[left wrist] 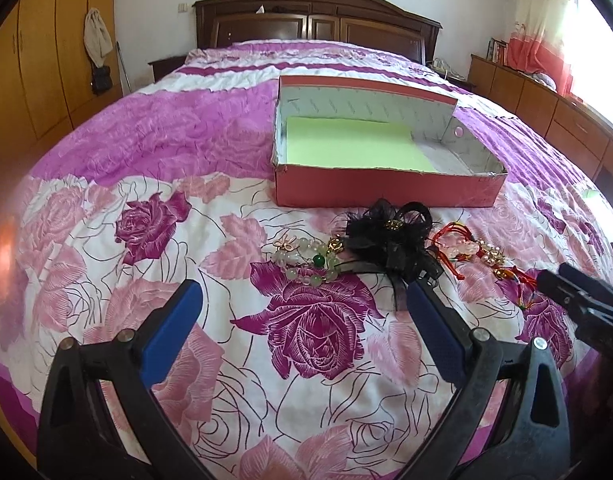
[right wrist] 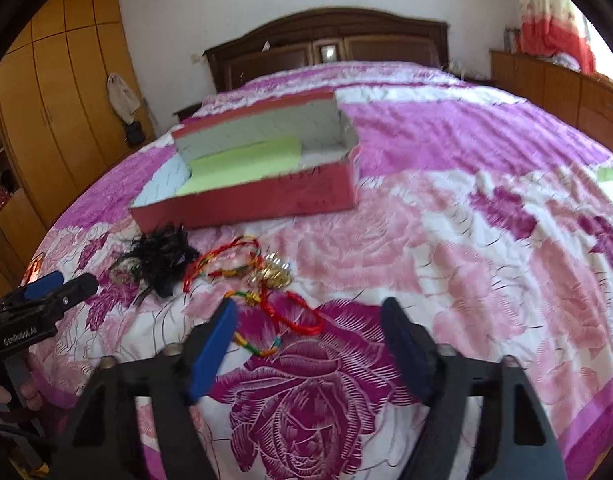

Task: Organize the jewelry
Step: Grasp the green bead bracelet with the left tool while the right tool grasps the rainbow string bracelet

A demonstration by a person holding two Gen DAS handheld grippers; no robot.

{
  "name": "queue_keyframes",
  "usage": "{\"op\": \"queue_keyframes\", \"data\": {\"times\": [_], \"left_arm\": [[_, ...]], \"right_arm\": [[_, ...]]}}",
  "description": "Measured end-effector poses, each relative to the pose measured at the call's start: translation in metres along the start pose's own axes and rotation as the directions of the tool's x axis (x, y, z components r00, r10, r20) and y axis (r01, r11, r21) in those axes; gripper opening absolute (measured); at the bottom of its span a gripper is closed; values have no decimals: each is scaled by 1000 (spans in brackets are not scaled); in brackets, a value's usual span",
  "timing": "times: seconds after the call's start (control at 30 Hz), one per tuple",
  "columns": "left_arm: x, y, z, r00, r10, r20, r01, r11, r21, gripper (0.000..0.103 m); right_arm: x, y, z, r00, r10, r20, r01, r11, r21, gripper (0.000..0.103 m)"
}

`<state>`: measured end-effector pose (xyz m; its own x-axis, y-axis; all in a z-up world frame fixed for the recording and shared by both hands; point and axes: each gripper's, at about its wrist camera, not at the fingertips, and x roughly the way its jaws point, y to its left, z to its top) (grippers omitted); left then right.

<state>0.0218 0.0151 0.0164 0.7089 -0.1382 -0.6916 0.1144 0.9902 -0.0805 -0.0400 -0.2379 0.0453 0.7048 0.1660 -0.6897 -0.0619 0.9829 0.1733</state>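
The right gripper (right wrist: 308,312) stands open above the red braided cord bracelets (right wrist: 266,304), near the red cardboard box (right wrist: 246,200). It should probably lower and pinch one cord only. The left gripper (left wrist: 302,292) is open, empty.

We see a bedroom lit by strong daylight from a window (left wrist: 598,52) at the upper right, where the pane and the pale curtain (left wrist: 542,20) beside it burn out to near white. The pink and purple rose-printed bedspread (left wrist: 186,140) is evenly bright, with only soft, short shadows under the open red cardboard box (left wrist: 386,190). The left wrist view is sharp, though an orange-pink glare smears its lower left edge. The right wrist view is blurred throughout, smearing the rose print and the dark wooden headboard (right wrist: 326,44). Both fisheye views bend the bed into a dome and darken to black in the corners.
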Motion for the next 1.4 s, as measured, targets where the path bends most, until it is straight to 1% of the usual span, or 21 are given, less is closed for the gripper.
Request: {"op": "queue_keyframes", "data": {"times": [0.03,0.1,0.13,0.2,0.23,0.27,0.37,0.43,0.53,0.6,0.63,0.67,0.7,0.8,0.93,1.1,1.17,1.4], "left_arm": [[2,1,0,1000,-4,-9,4,1000,-3,95],[7,4,2,999,-15,-29,15,1000,-10,92],[9,6,2,999,-18,-41,17,1000,-13,91],[15,8,3,998,-26,-60,25,999,-20,84],[17,10,3,997,-30,-67,29,999,-23,82],[19,10,4,997,-33,-75,31,999,-26,78],[25,11,6,995,-29,-92,27,999,-23,68],[28,13,8,995,-32,-100,30,999,-24,64],[32,13,12,993,-41,-114,39,999,-25,55],[35,12,15,992,-38,-119,37,999,-16,43],[36,11,16,992,-38,-123,37,999,-11,40],[37,10,16,991,-37,-125,37,999,-7,33],[39,8,17,990,-39,-133,39,999,-1,29],[44,4,16,987,-46,-151,48,999,11,20],[52,4,11,981,-47,-186,48,999,2,20],[64,15,7,970,-78,-231,62,995,-75,21],[68,17,6,966,-81,-247,63,995,-82,21],[66,21,5,963,-94,-252,68,991,-113,21]], "right_arm": [[4,1,0,1000,15,-19,-15,1000,-5,65],[10,4,-1,998,38,-50,-39,999,-18,55],[15,7,-1,996,51,-69,-53,998,-31,53],[22,11,-2,994,62,-94,-66,997,-45,46],[25,12,-3,992,67,-104,-72,996,-46,44],[29,12,-3,991,72,-117,-77,996,-43,42],[35,7,-4,986,89,-141,-93,995,-20,41],[38,3,-4,983,105,-148,-106,994,-1,41],[41,-1,-5,981,117,-156,-116,993,17,41],[41,-1,-6,981,119,-156,-118,993,16,41],[42,-1,-6,981,118,-156,-117,993,15,41],[42,-1,-6,981,119,-155,-118,993,15,41],[42,-1,-7,980,121,-155,-120,993,16,41],[43,-2,-6,979,128,-156,-126,992,23,41],[45,-4,-7,978,135,-156,-132,991,29,41],[45,-7,-7,978,141,-156,-137,990,32,41],[46,-7,-7,978,140,-156,-136,990,32,41],[46,-6,-8,979,134,-154,-131,991,28,41]]}}
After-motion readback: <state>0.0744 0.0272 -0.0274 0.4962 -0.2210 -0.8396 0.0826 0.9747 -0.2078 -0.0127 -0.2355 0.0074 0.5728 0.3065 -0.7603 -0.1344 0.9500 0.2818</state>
